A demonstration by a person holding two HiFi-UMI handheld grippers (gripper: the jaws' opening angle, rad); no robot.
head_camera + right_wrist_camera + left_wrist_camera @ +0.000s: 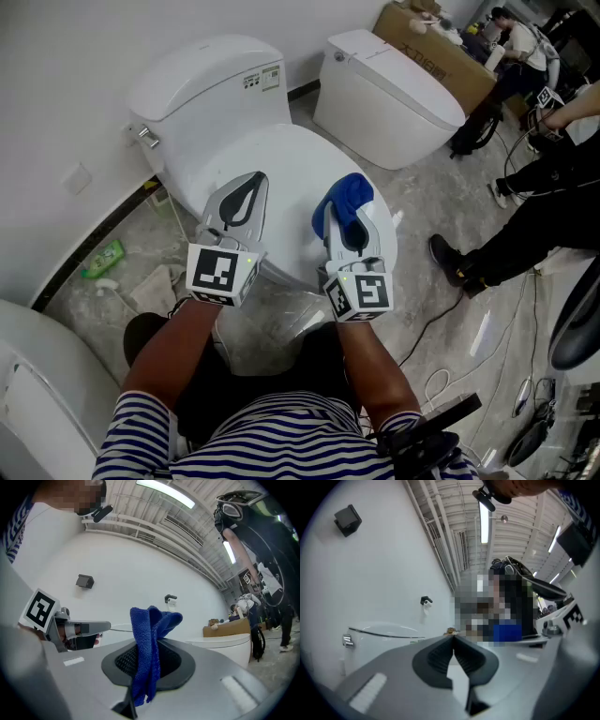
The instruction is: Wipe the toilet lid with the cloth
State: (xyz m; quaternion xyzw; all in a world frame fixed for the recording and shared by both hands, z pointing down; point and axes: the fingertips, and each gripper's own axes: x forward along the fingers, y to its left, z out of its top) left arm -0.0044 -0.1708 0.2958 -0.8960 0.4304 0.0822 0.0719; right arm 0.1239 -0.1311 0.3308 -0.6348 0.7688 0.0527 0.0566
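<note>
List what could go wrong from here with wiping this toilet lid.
1. The cloth is pinched as a narrow bunch in the right gripper. Only a small wad pokes out, so the hard jaws might rub the toilet lid instead.
2. The left gripper, shut and empty, sits close beside it over the lid. A sideways wipe could knock them together.

The grey stone floor (441,202) under me carries 2 white toilets: the nearer toilet (202,89) against the wall and a second toilet (384,89) to its right, well apart. A cardboard box (441,56) stands behind that one. Left of the nearer toilet lie a green packet (103,260) and crumpled paper (155,289). A black cable (433,322) trails on my right.
</note>
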